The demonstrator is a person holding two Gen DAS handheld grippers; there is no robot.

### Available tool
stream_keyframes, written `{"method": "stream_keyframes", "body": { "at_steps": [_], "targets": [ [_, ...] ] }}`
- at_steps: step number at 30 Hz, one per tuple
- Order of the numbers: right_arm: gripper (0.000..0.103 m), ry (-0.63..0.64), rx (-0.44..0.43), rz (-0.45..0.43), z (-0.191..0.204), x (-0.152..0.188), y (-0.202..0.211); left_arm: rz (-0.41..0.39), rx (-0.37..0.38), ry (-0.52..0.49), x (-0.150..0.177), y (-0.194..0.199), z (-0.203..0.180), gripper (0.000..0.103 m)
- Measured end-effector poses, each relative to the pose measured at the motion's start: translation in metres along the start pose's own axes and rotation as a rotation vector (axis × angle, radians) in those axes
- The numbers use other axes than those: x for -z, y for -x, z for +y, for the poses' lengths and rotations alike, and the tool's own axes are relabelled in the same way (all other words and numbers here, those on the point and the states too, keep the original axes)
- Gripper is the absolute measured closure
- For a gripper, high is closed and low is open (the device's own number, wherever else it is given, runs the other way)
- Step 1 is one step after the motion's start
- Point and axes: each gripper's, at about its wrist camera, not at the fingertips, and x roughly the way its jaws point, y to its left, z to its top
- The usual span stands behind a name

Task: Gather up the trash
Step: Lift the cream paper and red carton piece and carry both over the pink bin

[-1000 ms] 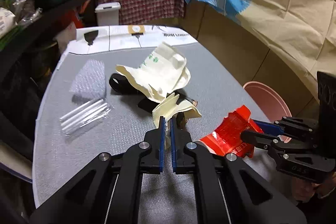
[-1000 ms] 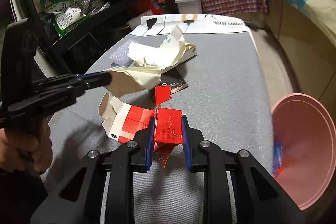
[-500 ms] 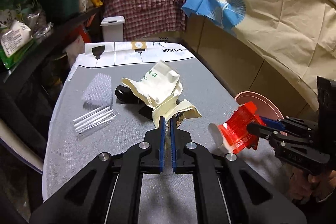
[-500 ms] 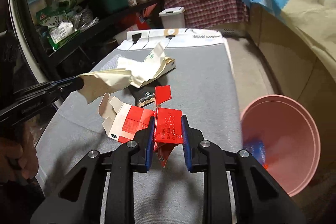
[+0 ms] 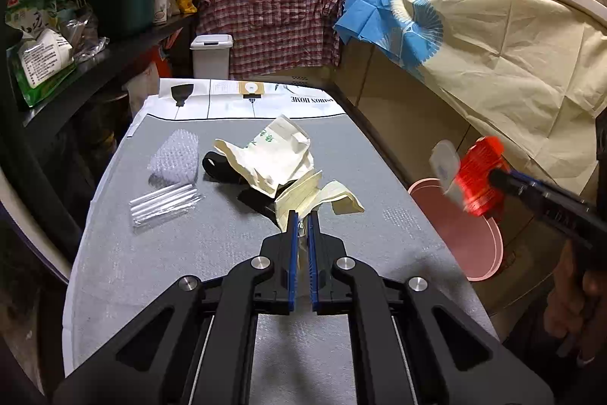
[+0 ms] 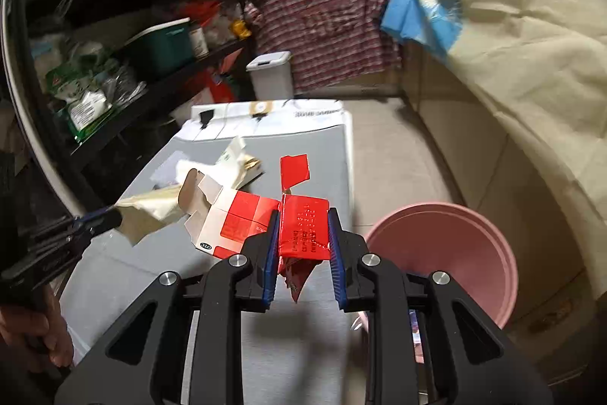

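My left gripper [image 5: 301,216] is shut on a crumpled cream paper wrapper [image 5: 322,194], held a little above the grey table [image 5: 212,253]. In the right wrist view that same left gripper [image 6: 102,217] appears at the left with the cream wrapper [image 6: 151,211] hanging from it. My right gripper [image 6: 302,217] is shut on a torn red and white carton [image 6: 235,219], lifted off the table beside the pink bin [image 6: 474,253]. From the left wrist view, the red carton [image 5: 478,177] hangs over the pink bin [image 5: 455,226].
On the table lie a cream paper bag [image 5: 273,154], a black item [image 5: 214,165] under it, bubble wrap [image 5: 174,154] and a clear plastic sleeve [image 5: 163,204]. Dark shelves [image 5: 95,63] stand to the left. A white lidded bin [image 5: 210,55] stands beyond the table.
Both grippers rose with their trash. The right one lifted the red carton off the table and swung it right, over the pink bin. The cream wrapper came up slightly.
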Motion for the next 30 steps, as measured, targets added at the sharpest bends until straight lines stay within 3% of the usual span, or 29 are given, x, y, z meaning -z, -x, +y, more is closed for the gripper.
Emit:
{"method": "stream_keyframes", "body": {
  "at_steps": [14, 30],
  "targets": [
    [0.079, -0.04, 0.12, -0.07, -0.064, -0.014, 0.032, -0.002, 0.018, -0.031, 0.003, -0.004, -0.021, 0.098],
    [0.079, -0.165, 0.215, -0.084, -0.127, 0.002, 0.02, 0.028, 0.036, -0.067, 0.008, -0.021, -0.058, 0.098]
  ]
}}
